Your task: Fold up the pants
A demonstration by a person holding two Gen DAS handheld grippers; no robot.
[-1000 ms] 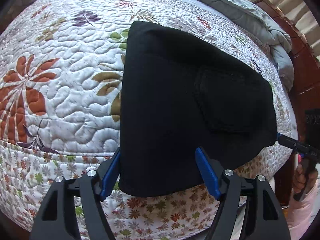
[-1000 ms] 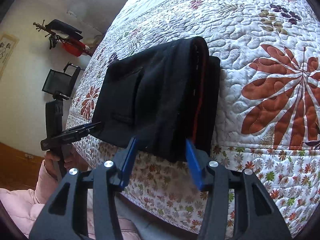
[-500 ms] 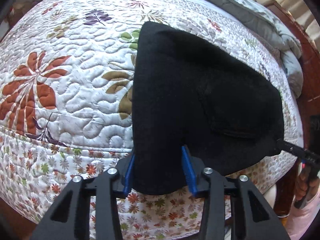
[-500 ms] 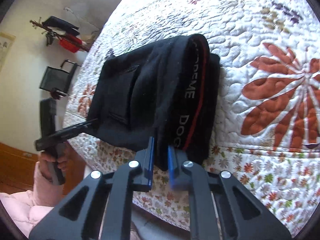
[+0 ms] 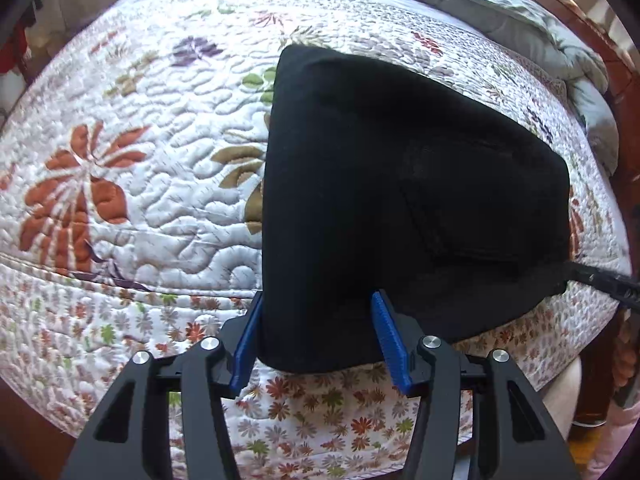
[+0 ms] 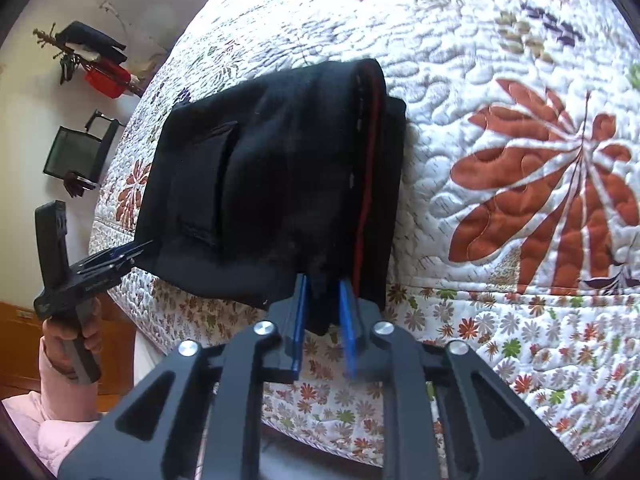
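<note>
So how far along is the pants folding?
Mostly done, it seems: the black pants already lie as a compact stacked bundle on the quilted bed. In hand: the right tool pinches the bundle's near edge, while the left tool straddles the other corner, fingers apart. Left: probably just letting go.

Both wrist cameras view the folded pants (image 5: 392,208) (image 6: 276,196) closely from the bed (image 5: 132,152) edge, at opposite ends.
</note>
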